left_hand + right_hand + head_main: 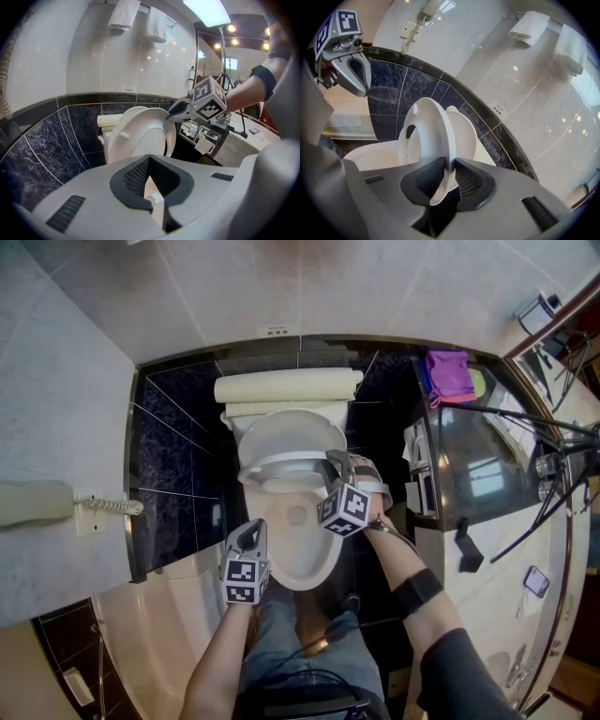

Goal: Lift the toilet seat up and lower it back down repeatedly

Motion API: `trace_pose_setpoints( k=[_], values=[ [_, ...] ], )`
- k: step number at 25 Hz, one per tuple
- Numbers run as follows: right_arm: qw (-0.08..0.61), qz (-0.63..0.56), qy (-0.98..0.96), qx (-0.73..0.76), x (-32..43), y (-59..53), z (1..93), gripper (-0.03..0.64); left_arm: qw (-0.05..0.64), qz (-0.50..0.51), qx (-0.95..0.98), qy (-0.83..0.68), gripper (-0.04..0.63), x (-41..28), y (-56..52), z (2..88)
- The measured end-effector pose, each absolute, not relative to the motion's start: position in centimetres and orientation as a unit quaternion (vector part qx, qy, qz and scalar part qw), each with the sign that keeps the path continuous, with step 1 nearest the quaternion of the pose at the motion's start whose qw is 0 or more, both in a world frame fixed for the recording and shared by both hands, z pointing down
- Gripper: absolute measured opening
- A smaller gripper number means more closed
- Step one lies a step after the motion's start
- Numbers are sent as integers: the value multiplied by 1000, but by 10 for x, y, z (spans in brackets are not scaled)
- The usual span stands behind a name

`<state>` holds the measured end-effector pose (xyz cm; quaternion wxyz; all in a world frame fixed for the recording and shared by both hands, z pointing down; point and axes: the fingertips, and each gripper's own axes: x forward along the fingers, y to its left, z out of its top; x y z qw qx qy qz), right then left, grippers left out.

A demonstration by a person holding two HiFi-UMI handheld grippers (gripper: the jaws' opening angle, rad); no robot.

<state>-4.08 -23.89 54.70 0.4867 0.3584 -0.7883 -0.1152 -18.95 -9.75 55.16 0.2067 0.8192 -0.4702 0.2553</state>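
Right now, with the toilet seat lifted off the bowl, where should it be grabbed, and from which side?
Grip the seat by its thin front-right rim, coming from the right, as the right gripper does: that edge stands clear of the bowl.

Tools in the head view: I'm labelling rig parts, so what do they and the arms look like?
The grey left tool and right tool each carry a white cube with black square markers. The right forearm wears a black band and a dark sleeve.

Toilet seat [438,126]: white oval ring with a stub bumper on its underside; raised partway, standing steeply tilted; front rim clamped between the jaws of the right gripper [446,164], the ring rising beyond the claw.
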Motion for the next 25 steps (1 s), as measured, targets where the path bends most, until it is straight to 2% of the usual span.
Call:
trace_pose_setpoints(
  k=[14,25],
  values=[
    [484,-158,-796,327,-42,-120,562,86,226,263,793,-501,0,-164,-35,601],
    [512,-208,-792,260,-45,-26,603,95,255,251,774,-523,0,-143,3,644]
  ],
)
